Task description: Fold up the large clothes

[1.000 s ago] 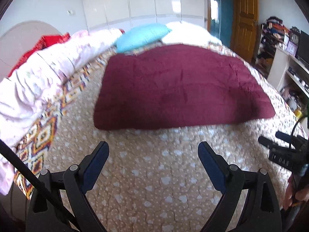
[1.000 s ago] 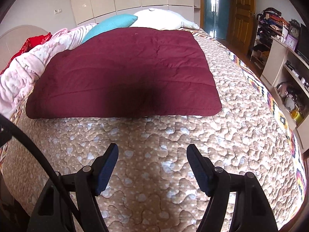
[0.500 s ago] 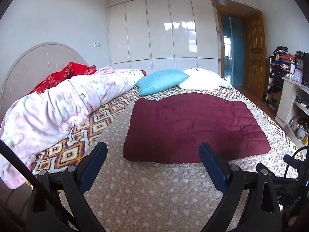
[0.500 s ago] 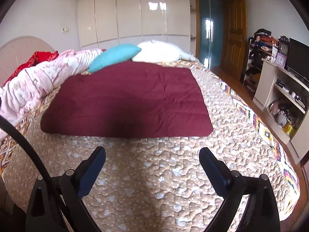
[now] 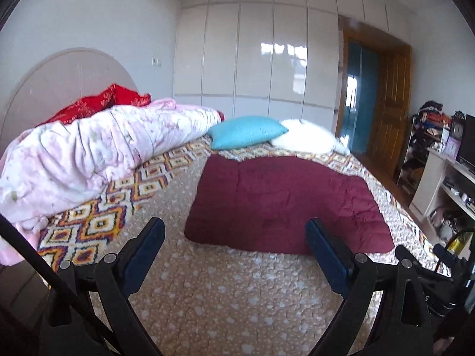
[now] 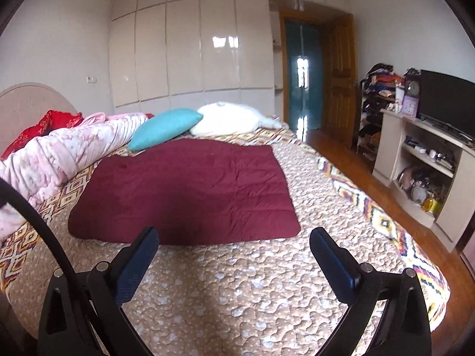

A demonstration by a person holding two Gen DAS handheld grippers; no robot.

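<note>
A dark red quilted blanket [image 5: 285,204] lies flat as a folded rectangle on the bed; it also shows in the right wrist view [image 6: 184,190]. My left gripper [image 5: 234,249] is open and empty, held above the bedspread short of the blanket's near edge. My right gripper [image 6: 234,255] is open and empty, also short of the near edge. Part of the right gripper's body shows at the lower right of the left wrist view [image 5: 445,273].
The bed has a tan quilted bedspread [image 6: 237,296] with a diamond-pattern border. A pink duvet [image 5: 89,160] and red cloth [image 5: 101,103] are piled on the left. A blue pillow [image 5: 246,132] and white pillow [image 5: 308,139] lie at the far side. Shelves and a TV [image 6: 445,106] stand right.
Both grippers have pulled back and tilted up from the bed, so the blanket looks farther away and the wardrobe and door come into view. Both stay open and empty.
</note>
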